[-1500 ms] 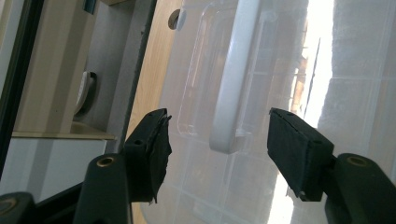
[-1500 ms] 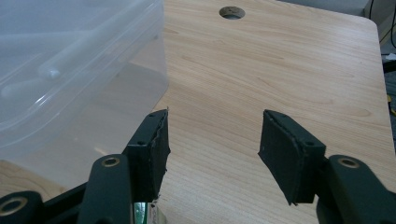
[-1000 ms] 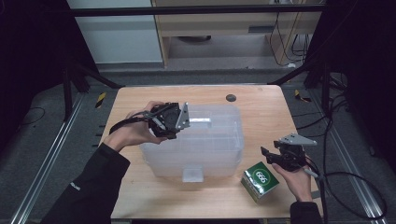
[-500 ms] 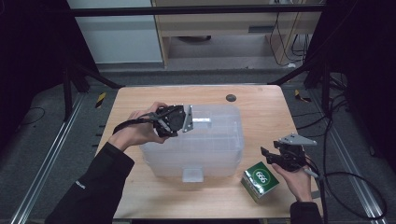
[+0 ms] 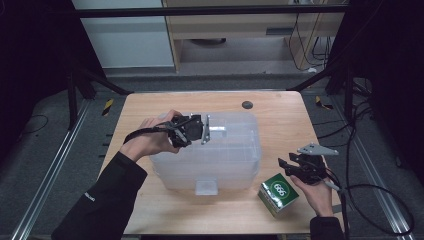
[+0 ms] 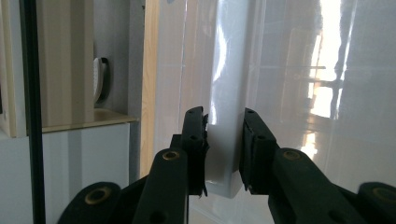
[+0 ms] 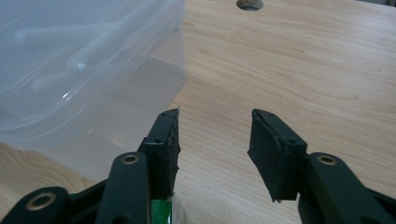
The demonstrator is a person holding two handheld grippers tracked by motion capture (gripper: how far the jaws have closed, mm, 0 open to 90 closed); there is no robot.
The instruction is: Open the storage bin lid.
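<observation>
A clear plastic storage bin with its lid on stands in the middle of the wooden table. My left gripper lies level against the bin's upper left side. In the left gripper view its jaws have just been closing and now press on a white plastic clasp of the bin. My right gripper hovers just right of the bin, over a green box. Its jaws have just been closing a little and stand open with only bare table between them.
A dark round hole sits in the table behind the bin, also seen as the hole far ahead of the right jaws. The bin's corner lies left of the right jaws, and the green box sits under them.
The left hand has edged slightly toward the bin's side. The right hand has stayed where it was.
</observation>
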